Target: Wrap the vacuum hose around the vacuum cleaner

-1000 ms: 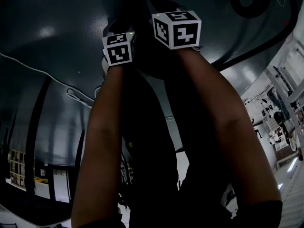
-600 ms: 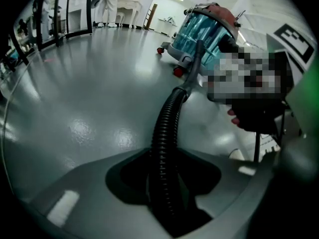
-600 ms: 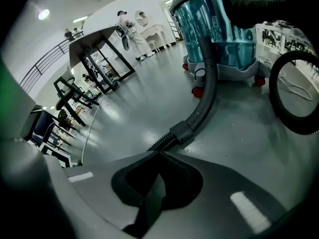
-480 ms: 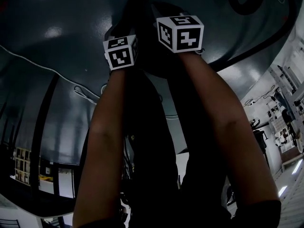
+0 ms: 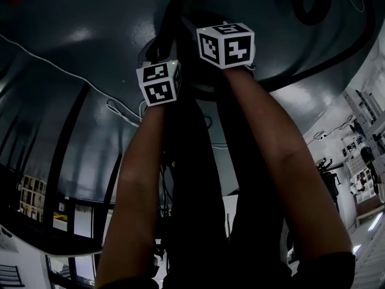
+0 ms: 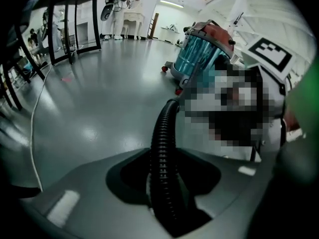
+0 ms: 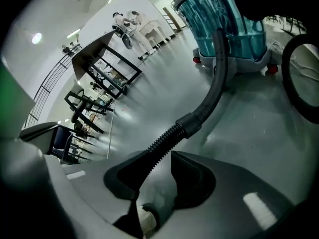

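Hose [image 6: 162,153] clamped left, loose right, vacuum cleaner [image 6: 202,54] ahead
Head view: left gripper [image 5: 159,83] and right gripper [image 5: 225,44] side by side, right farther forward, likely the nearer. Left gripper view: jaws half-closed on the hose, its length running straight away, then up-right toward the vacuum cleaner. Right gripper view: jaws just opened partway, hose slanting between them unpressed, up-right to the vacuum cleaner.

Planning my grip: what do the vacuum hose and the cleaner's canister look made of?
The vacuum hose looks like flexible black plastic, matte: close ribs and a curved run suggest it. The canister seems to be hard, translucent teal plastic with a glossy finish: streaky highlights show on it.
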Demonstrator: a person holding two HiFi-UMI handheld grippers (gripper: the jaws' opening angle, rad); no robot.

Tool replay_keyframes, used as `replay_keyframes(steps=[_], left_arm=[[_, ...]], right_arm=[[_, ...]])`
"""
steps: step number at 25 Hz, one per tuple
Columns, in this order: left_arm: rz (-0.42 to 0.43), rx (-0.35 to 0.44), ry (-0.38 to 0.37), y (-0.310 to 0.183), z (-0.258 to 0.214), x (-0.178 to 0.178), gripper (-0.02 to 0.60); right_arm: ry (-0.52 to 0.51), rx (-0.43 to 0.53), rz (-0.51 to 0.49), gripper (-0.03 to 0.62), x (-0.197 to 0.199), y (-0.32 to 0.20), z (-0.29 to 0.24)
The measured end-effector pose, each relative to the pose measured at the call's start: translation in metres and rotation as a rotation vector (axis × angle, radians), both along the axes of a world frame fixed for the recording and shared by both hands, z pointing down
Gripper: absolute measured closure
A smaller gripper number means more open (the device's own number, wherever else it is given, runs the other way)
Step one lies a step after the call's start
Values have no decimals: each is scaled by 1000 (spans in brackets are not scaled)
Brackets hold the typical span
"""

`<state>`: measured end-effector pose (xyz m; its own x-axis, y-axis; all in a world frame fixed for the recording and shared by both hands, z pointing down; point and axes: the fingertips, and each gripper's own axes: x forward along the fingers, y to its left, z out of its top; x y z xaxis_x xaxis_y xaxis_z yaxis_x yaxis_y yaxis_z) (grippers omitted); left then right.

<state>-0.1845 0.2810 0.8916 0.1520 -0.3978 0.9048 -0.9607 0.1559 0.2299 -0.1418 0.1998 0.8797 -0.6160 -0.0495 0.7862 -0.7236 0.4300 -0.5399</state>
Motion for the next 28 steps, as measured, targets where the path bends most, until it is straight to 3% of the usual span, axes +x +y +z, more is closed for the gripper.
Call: replay_keyframes(steps=[5, 11, 15, 20, 25, 28], left_arm=[[-14, 22, -11, 5, -43, -3, 416], [-32, 53, -23, 2, -79, -2, 417], [-54, 96, -6, -3, -112, -5, 419], [-28, 150, 38, -5, -139, -16, 419], [26, 193, 94, -8, -170, -7, 423], [12, 188, 145, -9, -184, -2, 430]], right_arm=[[-39, -87, 8, 400, -21, 0, -21], [-77, -261, 62, 306, -35, 11, -39], [-80, -307, 62, 303, -43, 12, -57], [-119, -277, 65, 319, -59, 8, -84], [-116, -380, 119, 324, -61, 8, -101], [-107, -339, 98, 343, -59, 7, -119]])
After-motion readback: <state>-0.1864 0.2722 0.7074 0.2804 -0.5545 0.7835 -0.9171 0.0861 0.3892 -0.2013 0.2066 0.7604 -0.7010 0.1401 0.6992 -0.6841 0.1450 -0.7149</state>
